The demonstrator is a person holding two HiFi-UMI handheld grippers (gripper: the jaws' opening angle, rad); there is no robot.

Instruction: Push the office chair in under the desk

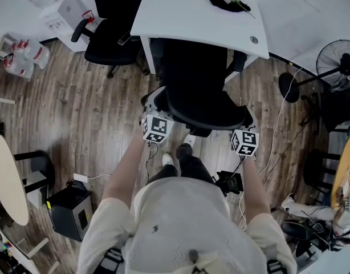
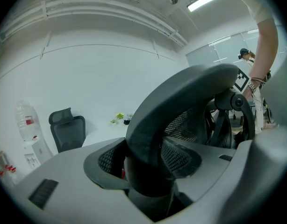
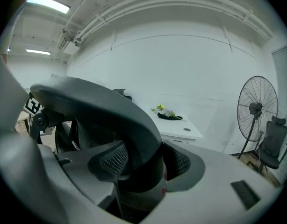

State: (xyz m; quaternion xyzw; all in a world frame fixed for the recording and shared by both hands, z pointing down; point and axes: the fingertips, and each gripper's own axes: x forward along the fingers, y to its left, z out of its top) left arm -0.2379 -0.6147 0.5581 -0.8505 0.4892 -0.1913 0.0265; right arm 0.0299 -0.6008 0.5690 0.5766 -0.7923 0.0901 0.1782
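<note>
The black mesh office chair [image 1: 198, 96] stands with its seat partly under the white desk [image 1: 186, 16], its backrest toward me. My left gripper [image 1: 159, 112] holds the left end of the backrest's top rim, and my right gripper [image 1: 243, 125] holds the right end. In the left gripper view the thick grey rim [image 2: 190, 97] fills the gap between the pads of the left gripper [image 2: 148, 171]. The right gripper view shows the same rim [image 3: 96, 101] wedged between the pads of the right gripper [image 3: 143, 167]. Both sets of jaws stand wide, closed on the rim.
A second black chair [image 1: 109, 33] stands left of the desk. A floor fan [image 1: 334, 67] and loose cables [image 1: 277, 136] are at the right. A black box [image 1: 69, 210] and a round table [image 1: 7, 181] sit at the left. A dark item with flowers [image 1: 229, 1] lies on the desk.
</note>
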